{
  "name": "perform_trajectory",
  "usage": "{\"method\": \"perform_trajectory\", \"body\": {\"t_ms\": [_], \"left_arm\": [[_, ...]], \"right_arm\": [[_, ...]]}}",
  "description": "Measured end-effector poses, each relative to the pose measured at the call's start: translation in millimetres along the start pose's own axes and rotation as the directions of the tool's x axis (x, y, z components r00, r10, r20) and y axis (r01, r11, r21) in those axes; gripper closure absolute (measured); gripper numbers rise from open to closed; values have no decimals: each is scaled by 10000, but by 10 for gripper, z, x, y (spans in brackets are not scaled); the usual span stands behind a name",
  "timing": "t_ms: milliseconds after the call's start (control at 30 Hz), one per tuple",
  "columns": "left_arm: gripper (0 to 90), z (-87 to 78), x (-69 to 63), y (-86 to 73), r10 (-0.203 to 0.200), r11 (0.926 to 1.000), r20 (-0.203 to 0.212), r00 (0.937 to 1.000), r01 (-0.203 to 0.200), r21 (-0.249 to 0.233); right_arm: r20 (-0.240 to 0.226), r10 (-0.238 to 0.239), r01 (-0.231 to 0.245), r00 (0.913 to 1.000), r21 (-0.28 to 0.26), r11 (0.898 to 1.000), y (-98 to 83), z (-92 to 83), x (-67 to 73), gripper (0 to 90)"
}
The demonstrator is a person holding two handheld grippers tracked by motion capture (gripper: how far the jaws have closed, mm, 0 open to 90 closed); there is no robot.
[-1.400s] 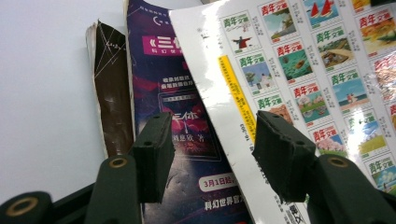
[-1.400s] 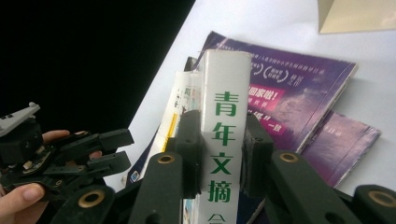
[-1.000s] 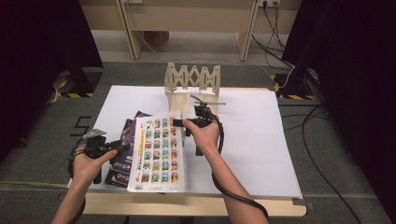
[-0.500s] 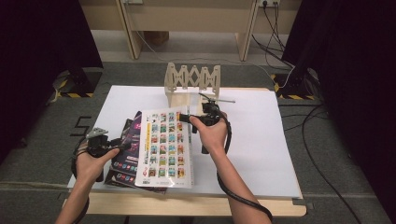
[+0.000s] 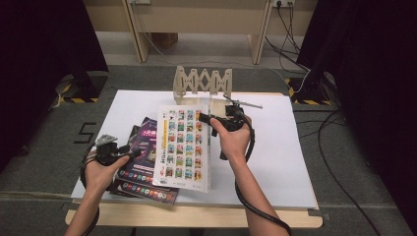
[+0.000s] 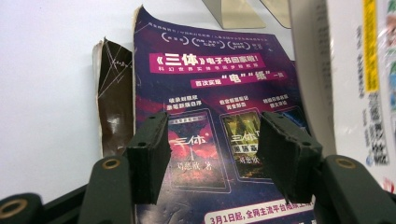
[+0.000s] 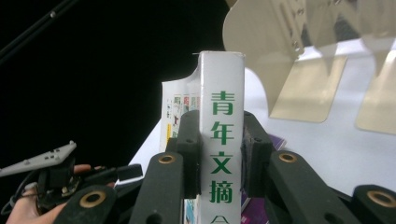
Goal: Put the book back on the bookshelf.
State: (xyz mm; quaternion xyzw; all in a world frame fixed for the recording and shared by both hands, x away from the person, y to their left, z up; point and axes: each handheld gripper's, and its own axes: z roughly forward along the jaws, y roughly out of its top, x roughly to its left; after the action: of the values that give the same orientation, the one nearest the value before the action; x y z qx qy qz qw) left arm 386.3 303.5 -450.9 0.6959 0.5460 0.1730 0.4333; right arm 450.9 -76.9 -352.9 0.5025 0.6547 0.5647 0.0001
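The worktop [image 5: 275, 147] right of the raised book [image 5: 181, 147] lies open; the wooden rack [image 5: 202, 82] (far edge) blocks behind.

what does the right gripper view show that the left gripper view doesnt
Right gripper view alone: the right gripper shut on the white book at its spine with green characters, and the left gripper in a hand farther off.

Left gripper view alone: the left gripper's open jaws, with nothing between them, over the purple magazine, and a brown torn cover beside it.

Both: the white book, the wooden rack and the white table sheet.
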Motion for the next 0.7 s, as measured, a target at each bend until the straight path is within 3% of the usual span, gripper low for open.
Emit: {"method": "perform_trajectory", "body": {"t_ms": [700], "left_arm": [[416,-15,68,-45,-158,9995,-220,9996,151,-292]], "right_arm": [[504,-271,331,9984,-1220,9920,95,-352,-18,744]]}}
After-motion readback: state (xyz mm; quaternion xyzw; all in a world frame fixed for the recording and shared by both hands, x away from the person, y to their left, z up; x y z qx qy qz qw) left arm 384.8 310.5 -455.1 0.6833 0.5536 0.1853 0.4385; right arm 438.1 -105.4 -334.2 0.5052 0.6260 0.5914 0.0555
